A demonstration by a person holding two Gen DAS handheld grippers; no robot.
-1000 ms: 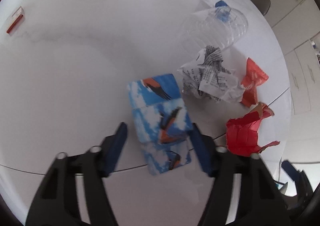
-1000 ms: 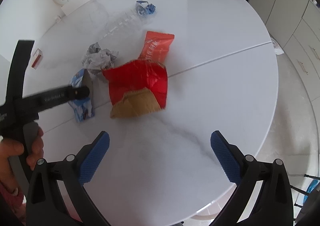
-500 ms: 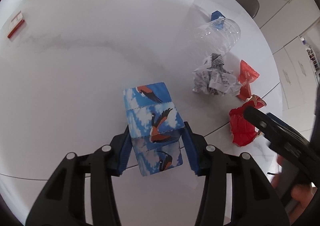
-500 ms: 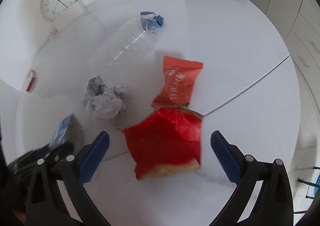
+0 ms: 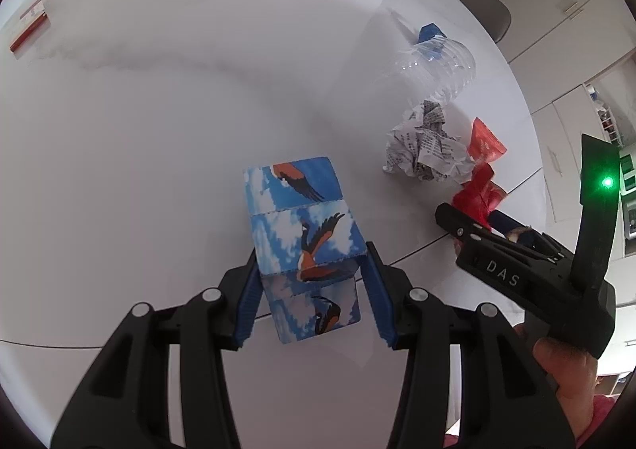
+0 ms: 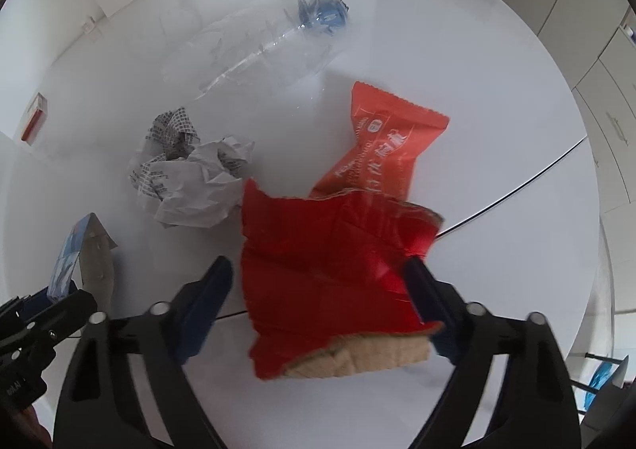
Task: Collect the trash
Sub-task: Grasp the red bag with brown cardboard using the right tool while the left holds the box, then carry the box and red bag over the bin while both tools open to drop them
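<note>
Your left gripper clamps the blue box over the table. Your right gripper is closing around the red carton, pads not pressing. Wrapper, paper ball, bottle remain; nothing binned.

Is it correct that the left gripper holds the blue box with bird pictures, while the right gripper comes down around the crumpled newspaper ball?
Not quite. The left gripper does hold the blue box, but the right gripper is closing around the torn red carton, not the newspaper ball, which lies apart, up and to the left. The right wrist view shows this.
</note>
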